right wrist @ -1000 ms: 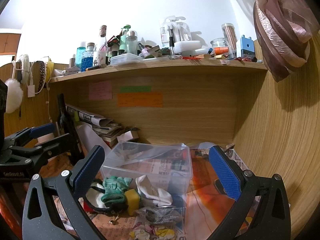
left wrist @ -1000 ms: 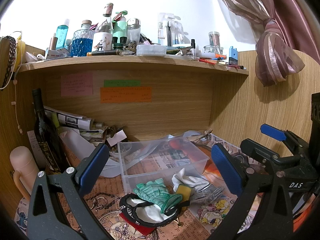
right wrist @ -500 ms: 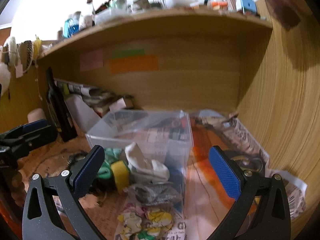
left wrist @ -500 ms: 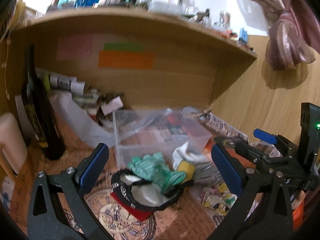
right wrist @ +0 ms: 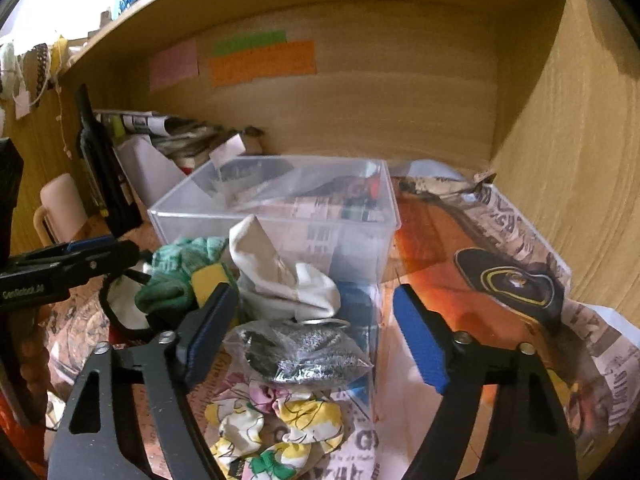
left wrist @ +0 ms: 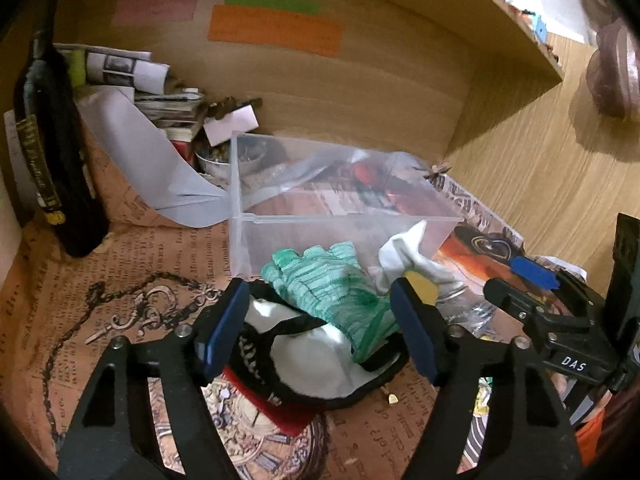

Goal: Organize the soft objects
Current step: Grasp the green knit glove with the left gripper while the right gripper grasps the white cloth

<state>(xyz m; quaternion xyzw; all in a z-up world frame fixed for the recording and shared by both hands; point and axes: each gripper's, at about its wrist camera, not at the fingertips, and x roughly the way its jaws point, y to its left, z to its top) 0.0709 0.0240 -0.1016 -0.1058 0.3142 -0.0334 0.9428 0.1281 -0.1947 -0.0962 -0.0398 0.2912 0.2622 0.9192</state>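
Left gripper (left wrist: 320, 328) jaws spread apart, holding nothing, straddling the green knit glove (left wrist: 332, 284) that lies on a black-rimmed cap (left wrist: 320, 364); glove sits dead ahead at 12 o'clock, long axis running 10 to 4. Right gripper (right wrist: 316, 340) also spread and empty, silver mesh pouch (right wrist: 296, 352) between its fingers, white cloth (right wrist: 284, 276) beyond at 12. Clear plastic bin (left wrist: 240, 200) stands just behind the pile. Left looks nearer the glove. Yellow sponge (right wrist: 208, 280) mostly hidden; floral scrunchie (right wrist: 276, 428) partly cut off.

Green knit glove (left wrist: 332, 280) draped over black-rimmed mask (left wrist: 320, 360), before clear bin (left wrist: 248, 200)
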